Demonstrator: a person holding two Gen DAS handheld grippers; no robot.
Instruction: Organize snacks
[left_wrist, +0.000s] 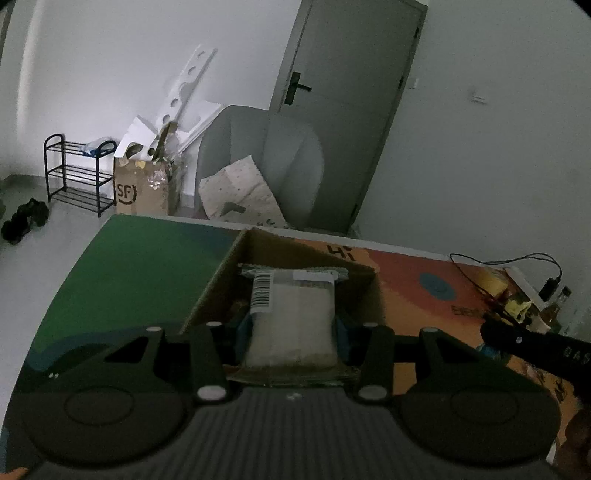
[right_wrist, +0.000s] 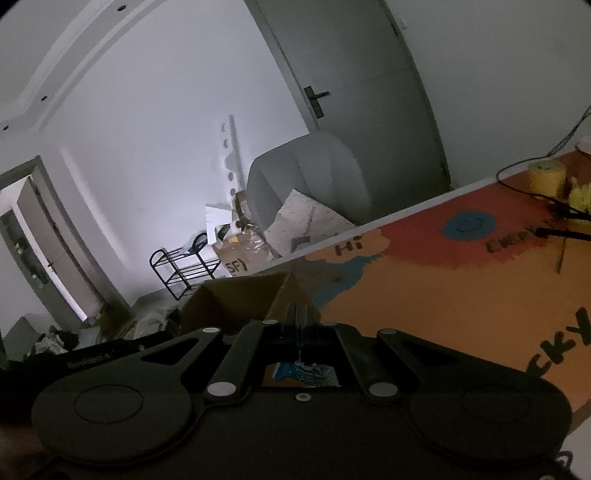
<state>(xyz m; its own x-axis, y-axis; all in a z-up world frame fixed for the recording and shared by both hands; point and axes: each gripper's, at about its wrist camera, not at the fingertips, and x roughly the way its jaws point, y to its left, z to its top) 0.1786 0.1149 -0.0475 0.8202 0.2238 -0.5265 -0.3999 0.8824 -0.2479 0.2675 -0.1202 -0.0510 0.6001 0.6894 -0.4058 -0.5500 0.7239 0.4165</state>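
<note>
Here, the parts shown:
Left gripper (left_wrist: 291, 328): jaws clamped on the two sides of a pale snack packet (left_wrist: 291, 317), barcode label at its upper left.
Snack packet: held above the open cardboard box (left_wrist: 218, 284), its far end over the box's interior.
Cardboard box: standing on the printed table mat (left_wrist: 147, 258), where green meets orange.
Right gripper (right_wrist: 298, 325): jaws together, nothing visible between the tips; a blue wrapper (right_wrist: 306, 373), possibly another snack, shows beneath the linkage.
Background: grey armchair (left_wrist: 266, 155), black shoe rack (left_wrist: 79, 173), closed door (left_wrist: 351, 92).
</note>
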